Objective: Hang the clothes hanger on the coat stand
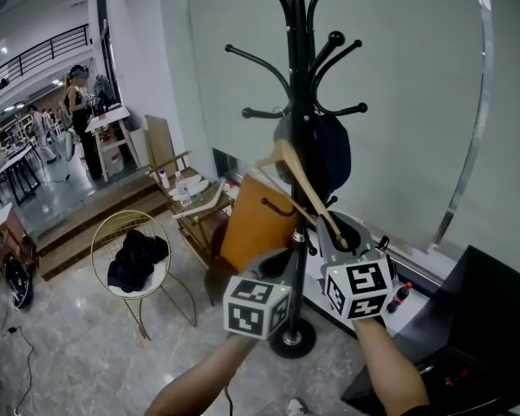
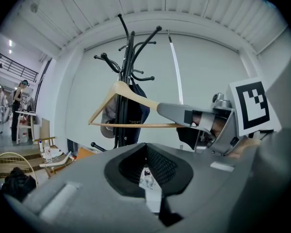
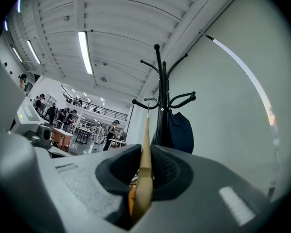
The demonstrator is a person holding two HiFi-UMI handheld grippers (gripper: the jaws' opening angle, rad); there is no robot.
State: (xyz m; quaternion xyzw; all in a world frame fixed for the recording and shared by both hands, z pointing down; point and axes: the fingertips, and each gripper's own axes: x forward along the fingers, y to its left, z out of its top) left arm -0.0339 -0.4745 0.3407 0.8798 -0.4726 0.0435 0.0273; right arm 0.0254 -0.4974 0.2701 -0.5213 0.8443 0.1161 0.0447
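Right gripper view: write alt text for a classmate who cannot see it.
The right tongs grip a wooden clothes hanger edge-on, its wire hook raised close to an arm of a black coat stand. A dark blue fabric item hangs on the stand.

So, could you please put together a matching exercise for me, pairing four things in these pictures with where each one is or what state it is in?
Things:
1. wooden hanger
2. navy cloth item
3. black garment
4. left gripper

Places or states:
A. lies on the round gold chair
B. hangs on the coat stand
C. clamped in the right gripper
D. shut, with nothing in it

Pairs: 1-C, 2-B, 3-A, 4-D
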